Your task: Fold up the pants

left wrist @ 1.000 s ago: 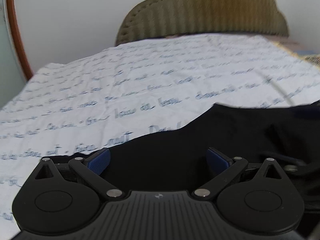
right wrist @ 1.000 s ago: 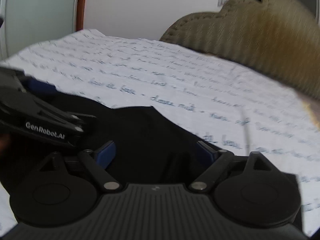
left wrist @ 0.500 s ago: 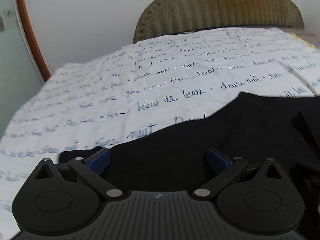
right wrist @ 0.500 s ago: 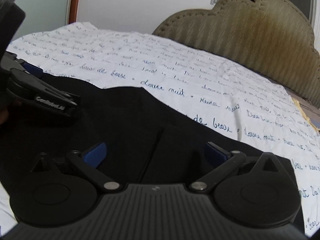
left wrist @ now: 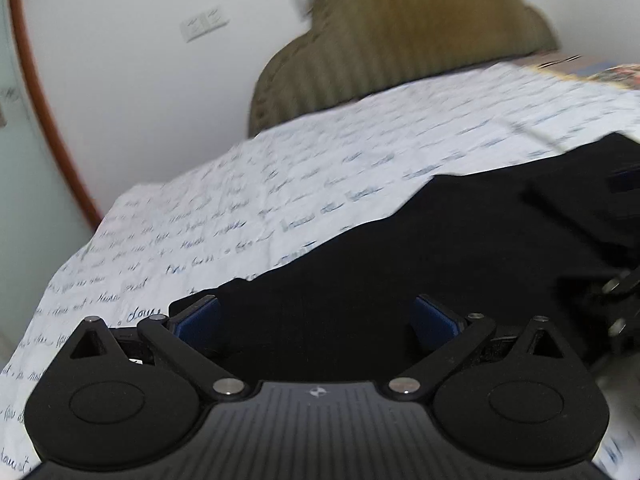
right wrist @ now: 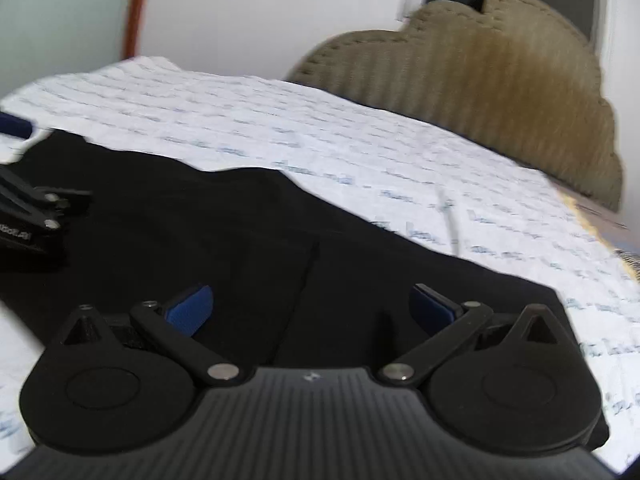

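Observation:
Black pants [left wrist: 460,248] lie flat on a white bed sheet [left wrist: 240,208] printed with blue script. They also show in the right wrist view [right wrist: 208,232]. My left gripper [left wrist: 318,318] is open and empty, low over the pants near their left edge. My right gripper [right wrist: 310,308] is open and empty, low over the pants near their right corner. The left gripper shows at the left edge of the right wrist view [right wrist: 28,216]. Part of the right gripper shows at the right edge of the left wrist view [left wrist: 616,304].
A tan ribbed headboard [right wrist: 480,80] stands at the far end of the bed against a white wall. A wooden door frame [left wrist: 36,92] is at the left. The bed's patterned edge [right wrist: 600,220] shows at the right.
Both views have swung, and the frames are blurred with motion. The left gripper has shifted left toward the pants' left edge. Both grippers stay open.

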